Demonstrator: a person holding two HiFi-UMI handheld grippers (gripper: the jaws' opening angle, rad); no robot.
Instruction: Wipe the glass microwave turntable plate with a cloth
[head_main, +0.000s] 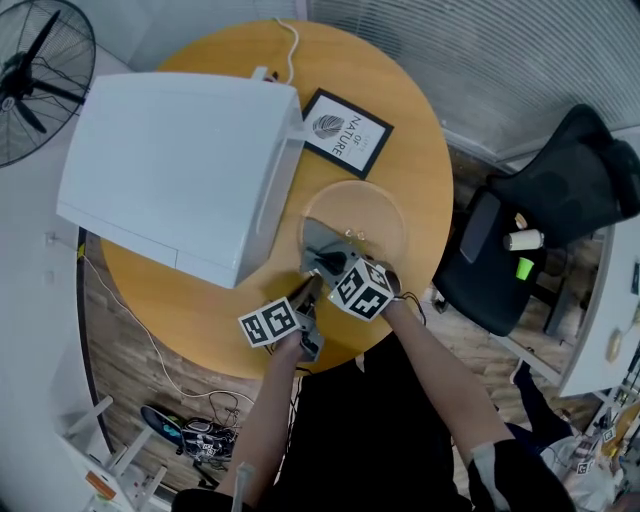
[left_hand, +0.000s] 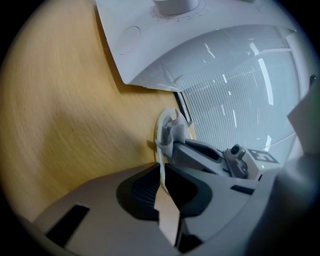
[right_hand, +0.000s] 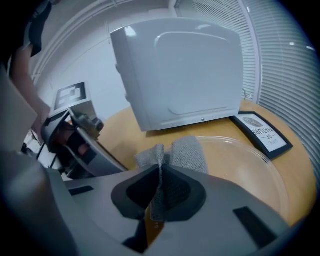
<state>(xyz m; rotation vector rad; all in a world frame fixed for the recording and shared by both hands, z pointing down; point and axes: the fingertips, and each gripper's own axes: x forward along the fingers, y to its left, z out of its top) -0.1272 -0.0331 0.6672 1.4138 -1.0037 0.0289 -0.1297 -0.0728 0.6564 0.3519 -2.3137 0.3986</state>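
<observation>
Round wooden table (head_main: 200, 300) in an office corner; a floor fan (head_main: 35, 75) and a black chair (head_main: 540, 210) stand off the table, on opposite sides of it.

A white microwave (head_main: 170, 170) takes up one side of the table and serves as reference. A framed print (head_main: 346, 132) sits just beside the microwave's far corner.

The glass turntable plate (head_main: 375, 210) is on the table just beside the microwave, nearer the person than the print.

Left claw (left_hand: 161, 170): pressed onto the near rim of the plate, which shows edge-on between the jaws. It stands near the microwave's closest corner.

Right claw (right_hand: 160, 175): pinching a grey cloth (right_hand: 182, 152), with folds bunched above the jaws. The cloth is over the side of the plate that faces the microwave. Whether the cloth touches the glass cannot be told.

The two claws are close together at the near edge of the plate.
</observation>
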